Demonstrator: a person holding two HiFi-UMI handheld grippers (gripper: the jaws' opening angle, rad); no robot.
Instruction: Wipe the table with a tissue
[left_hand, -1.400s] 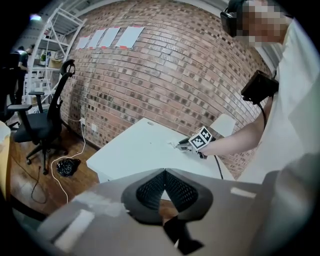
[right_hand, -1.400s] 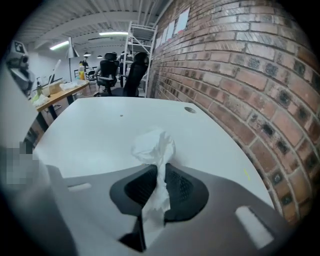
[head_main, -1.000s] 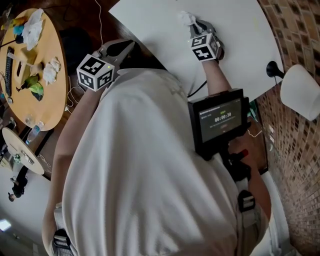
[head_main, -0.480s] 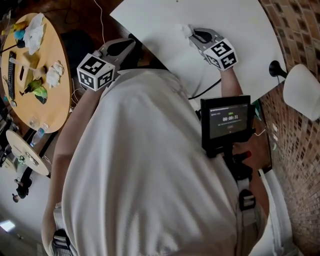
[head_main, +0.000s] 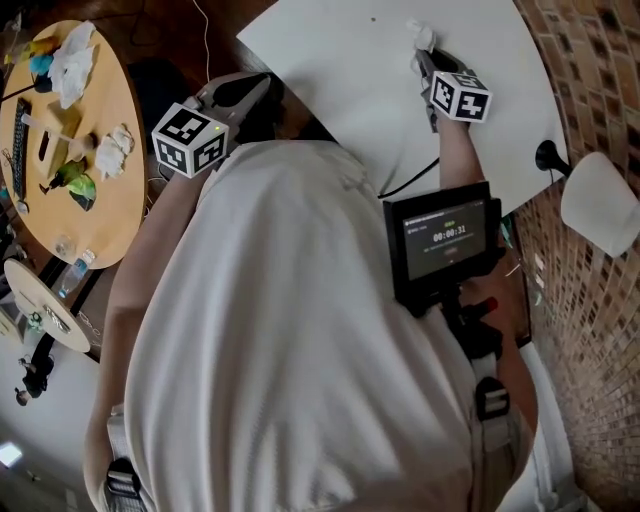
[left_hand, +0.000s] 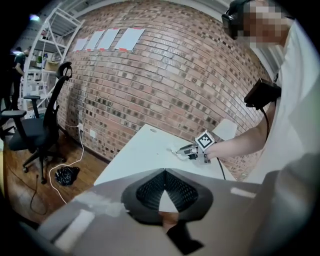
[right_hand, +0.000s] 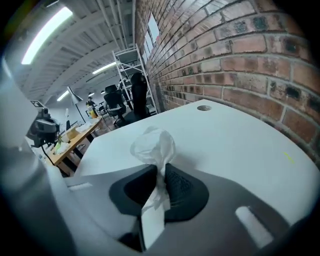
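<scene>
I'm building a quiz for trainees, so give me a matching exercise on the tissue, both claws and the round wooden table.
Things:
1. tissue
2. left claw
3. right claw
4. round wooden table

States or places:
A. shut, nothing in it
B. cluttered, at the head view's left
C. white and bunched
D. shut on the tissue

Pairs: 1-C, 2-A, 3-D, 4-B

The tabletop (head_main: 340, 60) I'm working over looks smooth and matt white (hardly any glare). On it, the tissue (right_hand: 152, 145) is thin, crumpled paper. Beside the tabletop, the brick wall (right_hand: 240, 55) is rough, matt.
</scene>
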